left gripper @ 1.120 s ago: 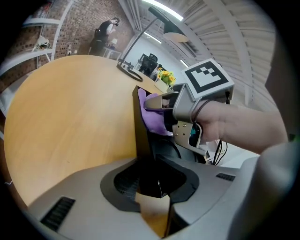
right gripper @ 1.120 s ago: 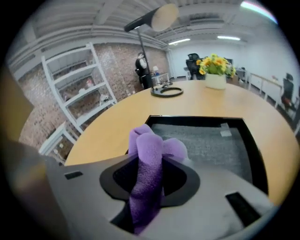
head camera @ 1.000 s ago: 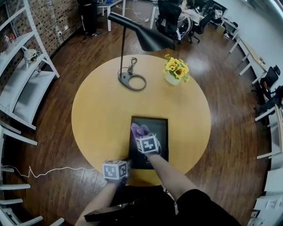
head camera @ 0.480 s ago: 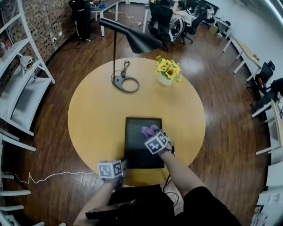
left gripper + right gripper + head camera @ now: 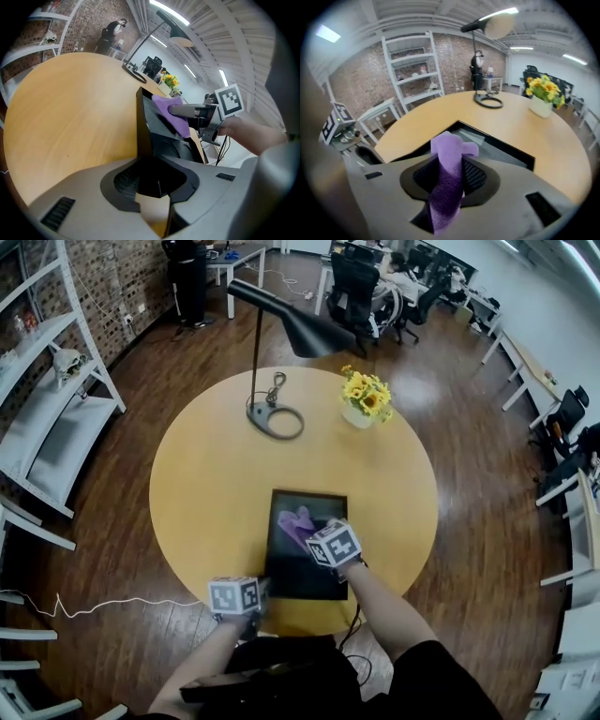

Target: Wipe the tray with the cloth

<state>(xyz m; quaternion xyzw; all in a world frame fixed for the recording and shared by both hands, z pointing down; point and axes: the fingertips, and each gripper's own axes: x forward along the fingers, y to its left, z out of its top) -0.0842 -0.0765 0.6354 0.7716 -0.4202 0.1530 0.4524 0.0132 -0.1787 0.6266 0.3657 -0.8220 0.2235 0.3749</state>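
The tray (image 5: 292, 576) is a black rectangle lying flat on the round yellow table (image 5: 211, 488), at the table's 6 o'clock edge, with its long sides running from 6 to 12.

The left gripper (image 5: 157, 187) comes in from the tray's 7 o'clock corner. Its jaws stand narrow and are clamped on the tray's dark rim, which runs straight into the gap between them. The rest of that gripper hangs off the table edge.

The right gripper (image 5: 447, 187) reaches in over the tray from about 5 o'clock, pointing steeply down. Its 2 jaws pinch the cloth (image 5: 449, 161) – a purple wad that fills the gap between the pads and bulges out past the tips. In the head view the cloth shows over the tray's far half, towards its 11 o'clock corner, inside the rim. In the left gripper view it hangs from the jaw tips down towards the tray floor – whether its lower end touches the floor cannot be told.

Beyond the tray, a black lamp (image 5: 309, 329) stands on a ring base at the table's 12 o'clock, its shade leaning over towards 1. A white pot of yellow flowers (image 5: 366, 395) stands at 1 o'clock, just beside the lamp's base. The 2 grippers are near each other but do not touch.
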